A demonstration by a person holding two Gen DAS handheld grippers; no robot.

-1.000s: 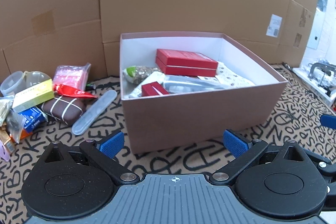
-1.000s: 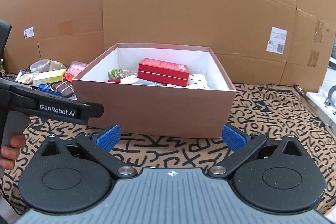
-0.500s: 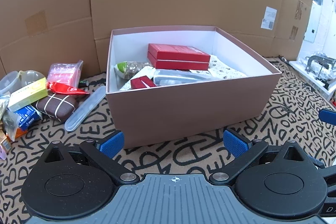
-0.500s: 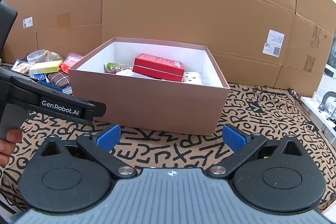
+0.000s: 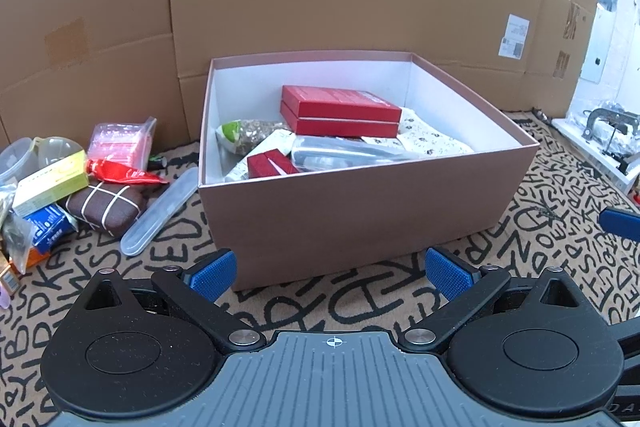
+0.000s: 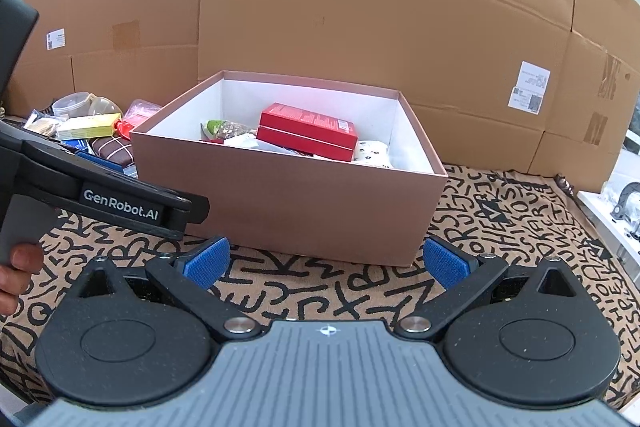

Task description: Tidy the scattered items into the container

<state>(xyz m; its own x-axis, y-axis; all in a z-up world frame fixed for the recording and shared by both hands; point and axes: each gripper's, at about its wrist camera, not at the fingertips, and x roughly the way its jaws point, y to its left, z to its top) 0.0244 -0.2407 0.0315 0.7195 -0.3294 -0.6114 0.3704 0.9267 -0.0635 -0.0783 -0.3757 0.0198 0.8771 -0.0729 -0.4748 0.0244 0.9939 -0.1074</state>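
Your left gripper [image 5: 330, 273] hangs with its blue pads spread wide and nothing between them, just short of the pink cardboard box [image 5: 360, 215]; your right gripper [image 6: 326, 263] is equally agape and empty, facing the same box's near wall; inside lie a red carton [image 5: 340, 109], a seed packet [image 5: 248, 133] and a clear case [image 5: 340, 157]; left of the box on the patterned mat [image 5: 360, 307] sit a clear tube [image 5: 158, 213], a brown pouch [image 5: 106, 207] and a yellow carton [image 5: 50, 183].
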